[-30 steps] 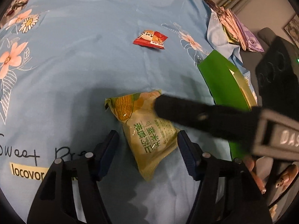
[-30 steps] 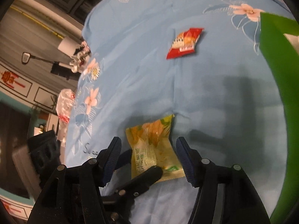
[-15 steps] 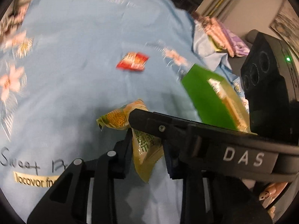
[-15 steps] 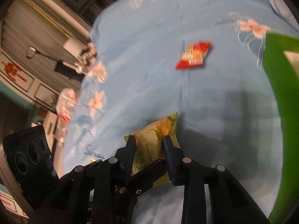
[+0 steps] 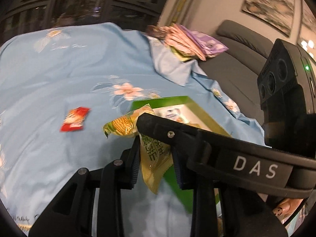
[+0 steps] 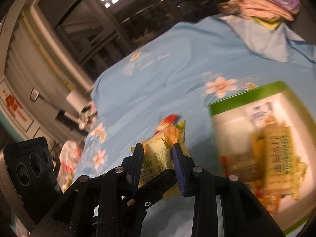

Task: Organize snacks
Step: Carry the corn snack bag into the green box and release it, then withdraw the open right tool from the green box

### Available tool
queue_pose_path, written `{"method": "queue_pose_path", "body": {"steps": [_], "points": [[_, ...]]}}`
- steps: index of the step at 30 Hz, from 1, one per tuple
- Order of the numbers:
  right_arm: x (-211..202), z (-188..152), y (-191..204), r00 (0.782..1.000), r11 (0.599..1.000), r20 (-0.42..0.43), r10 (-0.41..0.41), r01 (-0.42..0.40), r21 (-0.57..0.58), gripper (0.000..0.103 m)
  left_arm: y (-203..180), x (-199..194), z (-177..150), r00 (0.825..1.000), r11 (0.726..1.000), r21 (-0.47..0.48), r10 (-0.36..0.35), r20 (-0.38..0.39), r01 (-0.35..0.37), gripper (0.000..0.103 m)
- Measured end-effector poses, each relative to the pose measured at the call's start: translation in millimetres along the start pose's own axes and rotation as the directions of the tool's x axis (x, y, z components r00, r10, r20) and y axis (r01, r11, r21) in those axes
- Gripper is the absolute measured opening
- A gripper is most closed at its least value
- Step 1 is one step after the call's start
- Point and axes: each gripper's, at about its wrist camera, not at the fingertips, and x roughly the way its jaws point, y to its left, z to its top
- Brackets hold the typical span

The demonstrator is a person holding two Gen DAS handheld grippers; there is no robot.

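Blue floral cloth [image 5: 59,75] below; both grippers' fingers [image 5: 134,164] pinch corn snack [image 5: 154,154]

Two grippers: left gripper [image 5: 156,158] at lower centre of the left wrist view, right gripper [image 6: 158,164] at lower centre of the right wrist view. One yellow corn snack packet [image 5: 152,150], clamped by both. One red snack packet [image 5: 74,118] at centre left. One green box [image 6: 244,96] at the right of the right wrist view, with several blurred packets inside, number unclear. One light blue floral cloth [image 5: 69,69] across the middle. One stack of pink and purple packets [image 5: 189,43] at upper right, count unreadable. One grey sofa [image 5: 237,59] at far right.
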Motion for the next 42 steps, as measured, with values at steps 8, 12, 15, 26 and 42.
{"method": "queue_pose_path", "body": {"steps": [8,12,15,26,42], "points": [[-17.3,9.6,-53.7,0.996,0.989,0.074,-0.058,0.047,0.137,0.034,-34.3,48.6,11.6,0.995,0.995,0.062,-0.077,-0.066,0.081,0.029],[-13.0,7.4,-81.9,0.995,0.975,0.040,-0.090,0.080,0.207,0.034,-46.5,74.1,10.2,0.988,0.993,0.085,-0.068,-0.136,0.080,0.029],[-6.9,5.7,-98.8,0.995,0.960,0.008,-0.100,0.094,0.263,0.034,-48.7,85.5,9.2,0.983,0.994,0.085,-0.058,-0.172,0.073,0.029],[1.4,-1.0,-116.9,0.980,0.928,-0.050,-0.190,0.196,0.316,0.034,-46.9,110.6,3.4,0.964,0.997,0.030,-0.063,-0.259,0.074,0.028],[-11.9,-0.9,-128.9,0.957,0.890,-0.036,-0.287,0.280,0.360,0.058,-45.7,81.9,3.0,0.980,0.998,0.017,-0.063,-0.191,0.067,0.054]]}}
